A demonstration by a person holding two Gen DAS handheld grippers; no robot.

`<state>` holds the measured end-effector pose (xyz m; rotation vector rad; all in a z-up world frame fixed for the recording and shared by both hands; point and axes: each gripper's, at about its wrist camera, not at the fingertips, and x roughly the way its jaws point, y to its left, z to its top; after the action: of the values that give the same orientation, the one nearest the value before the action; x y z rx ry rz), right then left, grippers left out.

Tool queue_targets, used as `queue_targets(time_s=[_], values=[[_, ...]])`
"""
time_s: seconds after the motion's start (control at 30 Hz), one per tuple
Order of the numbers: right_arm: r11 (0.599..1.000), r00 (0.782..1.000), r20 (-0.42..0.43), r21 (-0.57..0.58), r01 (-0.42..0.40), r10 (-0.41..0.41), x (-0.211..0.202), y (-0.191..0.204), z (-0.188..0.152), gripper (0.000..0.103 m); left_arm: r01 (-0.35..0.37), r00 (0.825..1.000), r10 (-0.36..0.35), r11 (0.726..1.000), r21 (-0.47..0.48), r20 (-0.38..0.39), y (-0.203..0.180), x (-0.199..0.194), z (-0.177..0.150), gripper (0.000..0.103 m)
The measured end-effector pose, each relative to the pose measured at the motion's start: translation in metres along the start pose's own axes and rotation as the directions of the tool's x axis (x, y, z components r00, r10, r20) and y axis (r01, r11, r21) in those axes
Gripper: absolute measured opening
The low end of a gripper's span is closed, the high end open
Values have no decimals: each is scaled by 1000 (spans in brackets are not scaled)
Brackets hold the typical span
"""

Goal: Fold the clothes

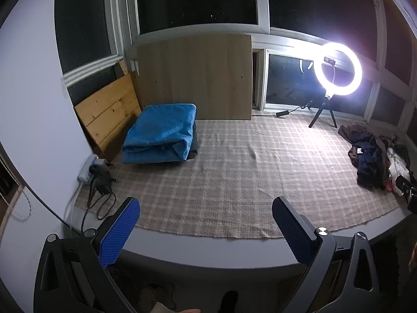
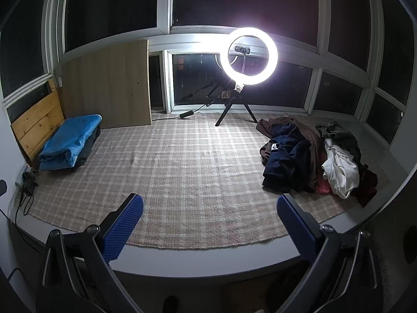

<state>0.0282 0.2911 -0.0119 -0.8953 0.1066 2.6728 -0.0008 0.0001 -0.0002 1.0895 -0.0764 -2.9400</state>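
Dark crumpled clothes pile lies far right on the plaid mat, nearer the right tool (both tools gape, left tool too).

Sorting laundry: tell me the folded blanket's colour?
Bright blue blanket, clearest in the left wrist view.

Left gripper: jaws spread wide, nothing between the blue pads, hovering off the near edge of the plaid mat. Right gripper: same, jaws wide, empty, above the mat's near edge.
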Motion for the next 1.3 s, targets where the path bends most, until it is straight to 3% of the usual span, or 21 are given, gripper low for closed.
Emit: queue_targets(time_s=[0.6, 0.9, 1.1, 1.3], values=[[999, 1000, -17, 29, 17, -16, 19, -1, 8, 103, 21, 1000, -20, 1000, 23, -22, -7, 37, 19, 102], [998, 999, -14, 55, 30, -29, 34, 5, 21, 103, 101, 992, -102, 995, -10, -75, 0, 68, 31, 95], [996, 999, -19, 73, 40, -39, 49, 13, 29, 103, 145, 988, -145, 989, -18, -46, 8, 85, 40, 93], [994, 998, -25, 89, 58, -56, 66, 23, 38, 103, 119, 993, -119, 993, 8, -3, 14, 104, 54, 91]])
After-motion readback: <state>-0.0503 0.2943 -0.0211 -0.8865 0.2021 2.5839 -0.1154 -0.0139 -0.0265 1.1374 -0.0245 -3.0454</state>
